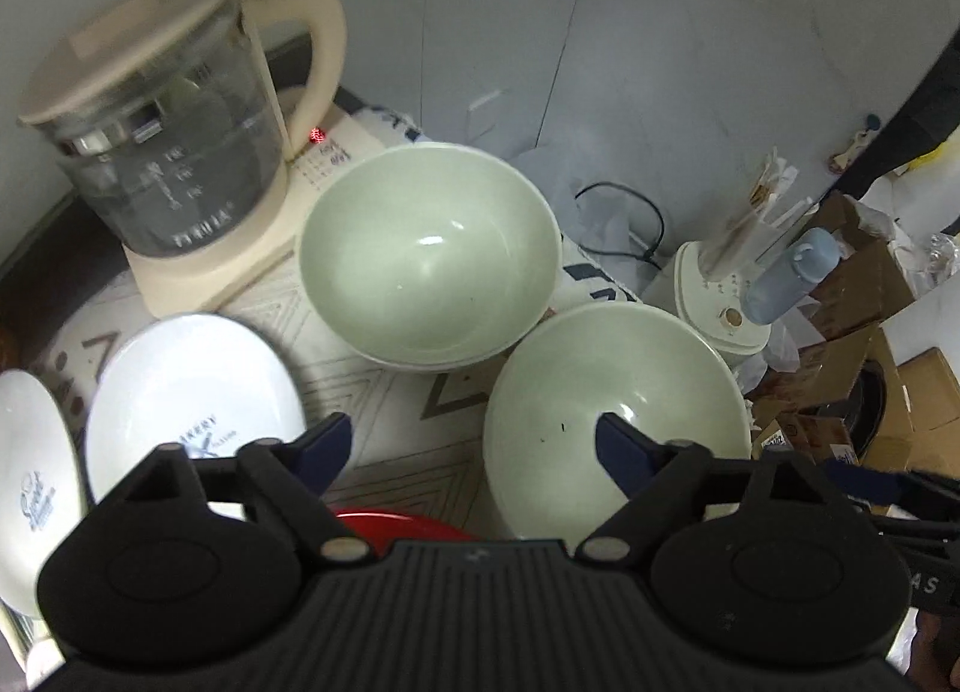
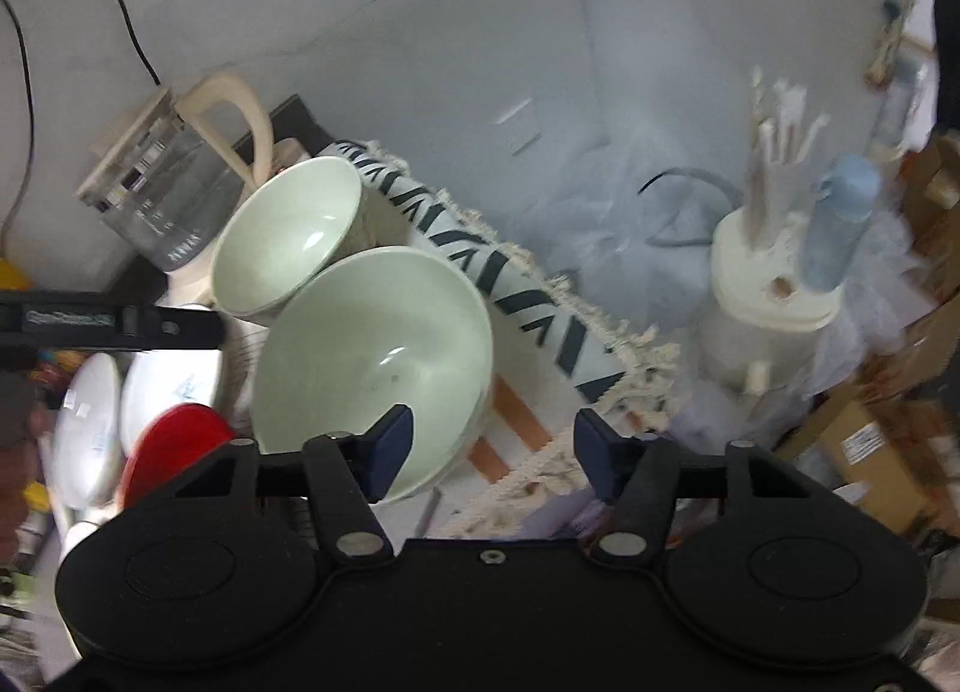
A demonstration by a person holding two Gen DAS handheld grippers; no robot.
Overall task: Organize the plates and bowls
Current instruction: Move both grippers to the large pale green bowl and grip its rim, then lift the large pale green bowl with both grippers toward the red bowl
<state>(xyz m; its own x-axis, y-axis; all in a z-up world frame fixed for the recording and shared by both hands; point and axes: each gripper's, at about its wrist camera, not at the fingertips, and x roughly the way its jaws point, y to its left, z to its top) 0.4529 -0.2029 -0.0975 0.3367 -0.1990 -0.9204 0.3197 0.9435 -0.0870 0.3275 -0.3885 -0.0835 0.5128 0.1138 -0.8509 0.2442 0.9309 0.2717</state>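
1. Two pale green bowls are sitting on the patterned cloth (image 1: 372, 392): the far bowl (image 1: 429, 257) is resting just right of the glass kettle (image 1: 162, 134), and the near bowl (image 1: 612, 422) is lying to its right, close to the cloth's fringed edge.
2. We are holding the left gripper (image 1: 474, 458) above the cloth with its fingers spread; its right blue pad is showing in front of the near bowl's inside and its left pad in front of the cloth, and we cannot tell whether the pad is touching the bowl.
3. We are holding the right gripper (image 2: 493, 455) with its fingers partly apart and pinching nothing; its left pad is showing in front of the near bowl's rim, its right pad in front of the fringe.
4. Two white plates are lying at the left: one with blue lettering (image 1: 192, 404) and a second plate (image 1: 33, 482) at the far left edge.
5. A red dish (image 1: 396, 524) is peeking out just under the left gripper's body.
6. Beyond the cloth, to the right, a cream appliance (image 1: 714, 296) is carrying a pale blue bottle (image 1: 792, 278), with cardboard boxes (image 1: 870, 284) further right.
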